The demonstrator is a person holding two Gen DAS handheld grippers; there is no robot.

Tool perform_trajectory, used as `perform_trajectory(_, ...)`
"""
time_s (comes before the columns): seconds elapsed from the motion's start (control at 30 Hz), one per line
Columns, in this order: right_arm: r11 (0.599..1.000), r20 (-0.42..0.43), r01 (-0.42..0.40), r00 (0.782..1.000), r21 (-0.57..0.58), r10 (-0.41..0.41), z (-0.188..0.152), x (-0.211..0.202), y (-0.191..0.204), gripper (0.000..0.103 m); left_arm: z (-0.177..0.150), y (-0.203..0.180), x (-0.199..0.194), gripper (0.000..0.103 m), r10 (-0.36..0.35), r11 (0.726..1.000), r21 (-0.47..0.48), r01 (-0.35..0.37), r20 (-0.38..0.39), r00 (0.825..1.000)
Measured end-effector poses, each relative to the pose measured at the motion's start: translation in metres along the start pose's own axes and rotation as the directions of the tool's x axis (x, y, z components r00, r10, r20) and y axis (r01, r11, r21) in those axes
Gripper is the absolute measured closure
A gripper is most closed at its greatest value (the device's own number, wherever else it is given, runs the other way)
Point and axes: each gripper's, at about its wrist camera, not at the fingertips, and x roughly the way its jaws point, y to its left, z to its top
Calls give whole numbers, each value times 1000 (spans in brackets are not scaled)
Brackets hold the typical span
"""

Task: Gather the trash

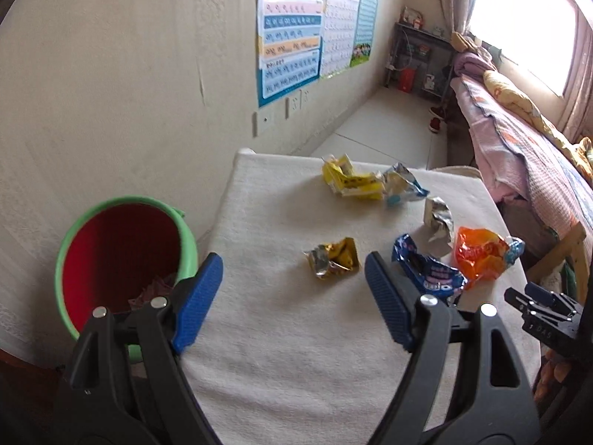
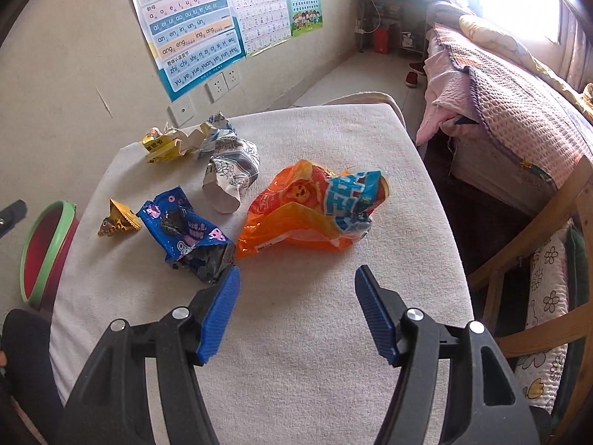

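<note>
Both grippers spread w/ nothing between: L gripper (image 1: pixel 294 296) faces small gold wrapper (image 1: pixel 333 258) mid-table, R gripper (image 2: pixel 296 311) near orange bag (image 2: pixel 296 207); prob. best to pinch each at a raised crease, then carry to green-rimmed bucket (image 1: pixel 122 256) at table's left.

Window (image 1: pixel 526 26) blown out; fisheye edges warped, dark.

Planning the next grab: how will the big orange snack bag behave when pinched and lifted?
The orange bag looks like thin crinkled film, so probably floppy and very light. Its glossy surface may slip between pads. Lying flat and creased on the cloth-covered table, it should slide rather than roll.
</note>
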Motion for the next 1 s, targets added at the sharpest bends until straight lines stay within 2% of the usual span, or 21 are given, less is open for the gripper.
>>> perform_trajectory(0.1,999,3,-32,999,6,32,-1,1,2,41,-1,-20,38,26,-44,998,51,45,-35,998)
perform_trajectory(0.27,998,-8,-63,998,26,63,-11,4,2,41,12,-41,108,29,-23,991,125,39,-131,991)
perform_trajectory(0.4,997,-11,-62,998,54,63,-16,3,-6,41,11,-44,154,62,25,990,140,11,-254,967)
perform_trajectory(0.43,996,-9,-61,998,62,62,-16,3,-9,41,9,-42,161,64,18,992,124,17,-276,961)
perform_trajectory(0.57,994,-9,-56,998,90,57,-17,3,-18,41,4,-35,152,69,-25,996,72,46,-264,964)
perform_trajectory(0.7,993,8,-59,998,103,58,-6,3,-26,41,-7,-29,121,72,-47,997,53,62,-236,971)
perform_trajectory(0.8,992,36,-56,998,109,53,13,2,-35,41,-21,-24,96,72,-72,996,36,82,-230,971)
perform_trajectory(0.9,995,52,-38,998,96,33,38,8,-40,40,-31,-22,78,71,-125,991,8,131,-228,966)
perform_trajectory(1.0,995,13,-30,1000,90,29,59,27,-44,40,-36,-23,69,64,-136,990,-4,138,-210,968)
